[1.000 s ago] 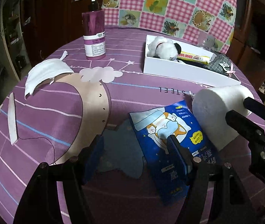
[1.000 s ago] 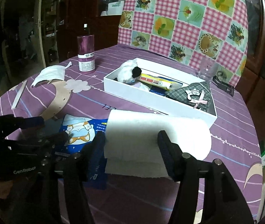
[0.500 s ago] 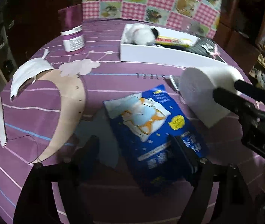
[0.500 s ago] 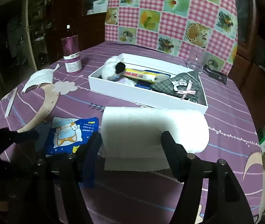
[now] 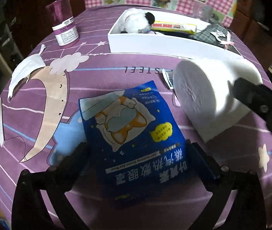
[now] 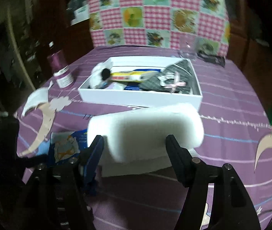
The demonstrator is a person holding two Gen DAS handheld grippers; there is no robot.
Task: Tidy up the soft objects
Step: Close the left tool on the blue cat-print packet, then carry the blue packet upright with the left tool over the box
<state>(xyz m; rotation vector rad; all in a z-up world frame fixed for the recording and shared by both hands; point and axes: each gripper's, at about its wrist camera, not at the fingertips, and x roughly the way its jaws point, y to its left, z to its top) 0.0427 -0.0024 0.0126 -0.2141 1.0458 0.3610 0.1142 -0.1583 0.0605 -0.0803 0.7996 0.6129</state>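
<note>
Nearest to us, our left gripper (image 5: 136,149) hangs over the blue eye-mask pouch (image 5: 134,134), which lies flat on the purple tablecloth (image 5: 116,61). Its jaws are opening, one finger on each side of the pouch, and neither pad presses on it yet. We judge this the approach step: next we must lower and close across the pouch's width without creasing it.

Just beside the pouch, our right gripper (image 6: 135,143) straddles the paper roll (image 6: 145,126), jaws at middling width. Whether the pads already squeeze it we cannot tell, since blur hides the contact.

Farther off stands the white box (image 6: 139,97), where a plush toy (image 5: 136,22), a yellow tube (image 5: 174,26) and grey checked fabric (image 6: 176,78) already lie; both items look bound for it.

The left wrist view shows the roll's end face and a white face mask (image 5: 26,69) beside a purple bottle (image 5: 64,25). Only the right wrist view shows the box's whole interior and a clear glass (image 6: 187,48) behind it.
</note>
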